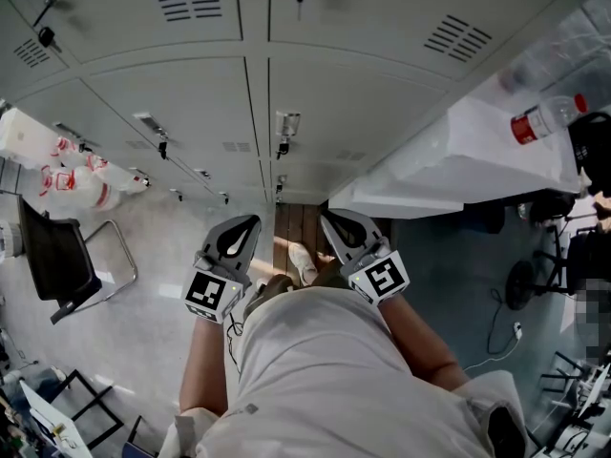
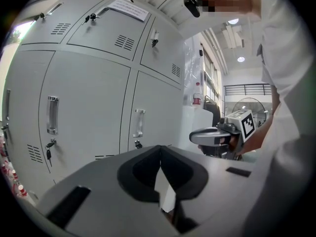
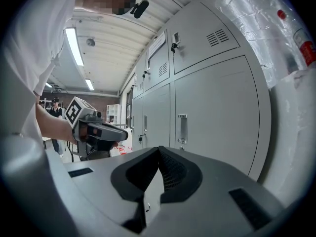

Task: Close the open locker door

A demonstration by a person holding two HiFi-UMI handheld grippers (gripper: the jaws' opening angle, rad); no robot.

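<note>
A wall of grey lockers [image 1: 181,113] faces me, and every door I can see lies flush; no open door shows in any view. The nearest doors carry vertical handles [image 1: 286,124] [image 2: 138,123] [image 3: 182,128]. My left gripper [image 1: 250,221] and right gripper [image 1: 325,216] are held side by side at waist height, short of the lockers and pointing toward them. Both are shut with nothing between the jaws. The left gripper view shows its closed tips [image 2: 160,147] and the right gripper [image 2: 217,137] beside it. The right gripper view shows its own closed tips [image 3: 158,148] and the left gripper [image 3: 98,132].
A white-covered table [image 1: 477,160] stands at the right against the lockers, with a red-labelled bottle [image 1: 549,117] on it. A black chair [image 1: 57,256] and white-and-red bags [image 1: 67,175] are at the left. A floor fan [image 1: 520,284] and cables lie at the right.
</note>
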